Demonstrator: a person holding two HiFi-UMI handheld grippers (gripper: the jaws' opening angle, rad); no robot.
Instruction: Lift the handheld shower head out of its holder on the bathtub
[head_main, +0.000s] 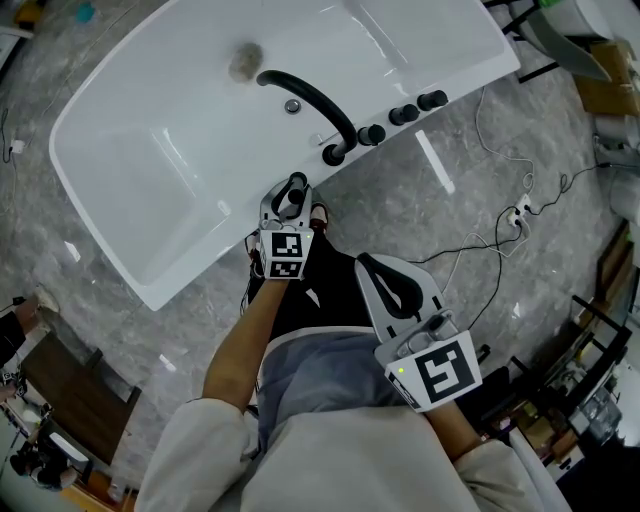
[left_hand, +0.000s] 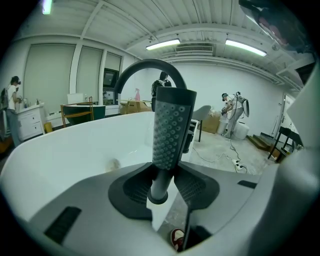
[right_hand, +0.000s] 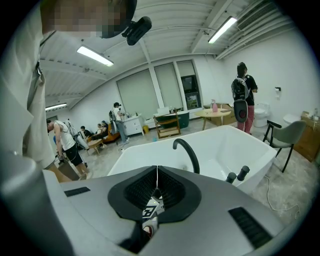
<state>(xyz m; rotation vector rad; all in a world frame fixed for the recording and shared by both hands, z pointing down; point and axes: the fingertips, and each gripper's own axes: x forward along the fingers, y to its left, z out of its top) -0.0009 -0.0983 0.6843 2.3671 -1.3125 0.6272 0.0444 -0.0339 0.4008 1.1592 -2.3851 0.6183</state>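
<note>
The handheld shower head (left_hand: 172, 130) stands upright at the rim of the white bathtub (head_main: 150, 130), its dotted face turned toward the left gripper view. My left gripper (head_main: 292, 196) (left_hand: 161, 192) reaches to the rim, and its pads sit against both sides of the head's thin grey stem. The holder under it is hidden by the jaws. A black arched spout (head_main: 310, 95) and black knobs (head_main: 405, 113) sit further along the same rim. My right gripper (head_main: 375, 265) (right_hand: 156, 172) hangs back over the person's legs, shut and empty.
Cables and a power strip (head_main: 515, 215) lie on the grey floor right of the tub. Wooden furniture (head_main: 60, 390) stands at the lower left. A drain (head_main: 243, 62) is in the tub's bottom. People and a chair (right_hand: 287, 135) are in the room beyond.
</note>
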